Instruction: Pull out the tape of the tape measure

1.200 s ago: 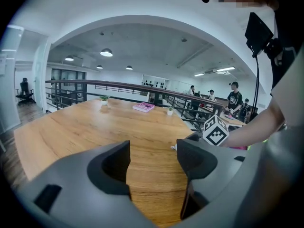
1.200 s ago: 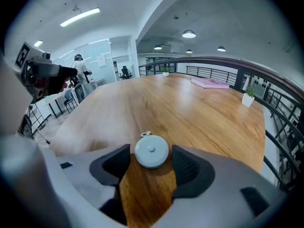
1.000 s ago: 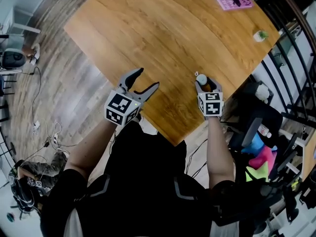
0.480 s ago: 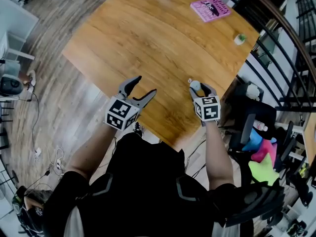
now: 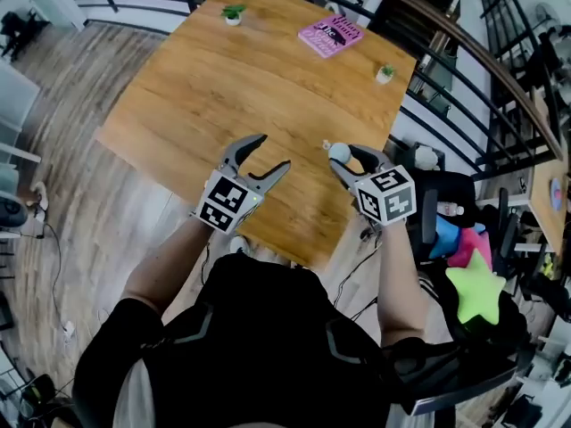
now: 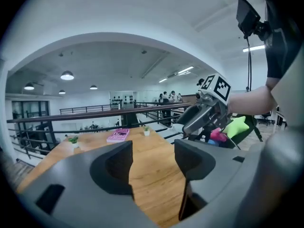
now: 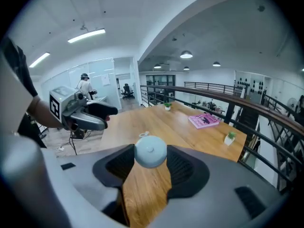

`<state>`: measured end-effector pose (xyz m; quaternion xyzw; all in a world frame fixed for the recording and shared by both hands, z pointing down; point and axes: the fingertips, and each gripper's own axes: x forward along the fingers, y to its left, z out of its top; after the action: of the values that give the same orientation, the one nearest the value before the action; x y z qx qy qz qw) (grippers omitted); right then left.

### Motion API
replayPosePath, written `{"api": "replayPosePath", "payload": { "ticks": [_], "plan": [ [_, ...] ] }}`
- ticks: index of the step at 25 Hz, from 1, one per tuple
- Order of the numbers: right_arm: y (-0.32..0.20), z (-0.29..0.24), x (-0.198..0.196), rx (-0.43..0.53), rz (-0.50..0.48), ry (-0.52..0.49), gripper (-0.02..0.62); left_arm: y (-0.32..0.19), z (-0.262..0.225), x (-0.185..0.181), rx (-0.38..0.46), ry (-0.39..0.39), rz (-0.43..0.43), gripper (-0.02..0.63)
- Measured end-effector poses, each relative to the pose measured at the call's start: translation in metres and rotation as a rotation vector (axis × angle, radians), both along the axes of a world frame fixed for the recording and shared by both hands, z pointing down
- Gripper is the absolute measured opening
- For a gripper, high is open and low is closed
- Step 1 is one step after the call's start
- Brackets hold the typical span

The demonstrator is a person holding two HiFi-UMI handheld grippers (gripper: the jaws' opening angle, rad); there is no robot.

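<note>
A small round pale tape measure (image 7: 150, 151) sits clamped between the pads of my right gripper (image 7: 151, 159), with a little tab showing at its top. In the head view the tape measure (image 5: 338, 152) and right gripper (image 5: 344, 157) hang in the air over the wooden table's (image 5: 205, 87) near edge. My left gripper (image 5: 273, 151) hovers a hand's width to its left, open; its jaws have just been closing a little with nothing between them. The left gripper view shows those empty jaws (image 6: 153, 158) with the right gripper (image 6: 205, 116) ahead on the right.
A pink book (image 5: 331, 36) and two small potted plants (image 5: 233, 12) (image 5: 385, 73) sit at the table's far side. A black railing (image 5: 446, 78) runs along the right. A chair with a green star cushion (image 5: 477, 292) stands at the right.
Both grippers have risen from the table's near edge, the right one carrying the tape measure. The left gripper has rolled somewhat. The head view now takes in more of the far table.
</note>
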<state>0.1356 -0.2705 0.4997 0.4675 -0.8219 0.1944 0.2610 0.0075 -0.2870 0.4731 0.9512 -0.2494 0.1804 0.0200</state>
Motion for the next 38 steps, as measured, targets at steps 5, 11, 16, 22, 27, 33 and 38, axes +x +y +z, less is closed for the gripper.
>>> {"api": "replayPosePath", "payload": {
  "ticks": [5, 11, 16, 22, 27, 33, 38],
  "plan": [
    [0.019, -0.051, -0.003, 0.038, 0.019, -0.015, 0.221, 0.013, -0.025, 0.030, 0.132, -0.055, 0.126, 0.278],
    [0.042, -0.090, -0.003, 0.036, 0.024, -0.002, 0.222, 0.039, -0.058, 0.070, 0.396, -0.112, 0.259, 0.255],
    [0.053, -0.105, -0.002, 0.035, 0.015, 0.017, 0.221, 0.050, -0.078, 0.086, 0.518, -0.116, 0.301, 0.232],
    [0.062, -0.106, -0.007, 0.023, -0.007, 0.018, 0.221, 0.062, -0.085, 0.096, 0.628, -0.171, 0.314, 0.143],
    [0.062, -0.109, -0.014, 0.005, -0.020, 0.002, 0.221, 0.067, -0.085, 0.092, 0.788, -0.274, 0.309, 0.097],
    [0.058, -0.101, -0.024, -0.023, -0.034, 0.010, 0.222, 0.071, -0.075, 0.085, 0.921, -0.384, 0.317, 0.097],
    [0.056, -0.099, -0.032, -0.036, -0.049, 0.010, 0.221, 0.071, -0.068, 0.078, 0.938, -0.434, 0.318, 0.079]
  ]
}}
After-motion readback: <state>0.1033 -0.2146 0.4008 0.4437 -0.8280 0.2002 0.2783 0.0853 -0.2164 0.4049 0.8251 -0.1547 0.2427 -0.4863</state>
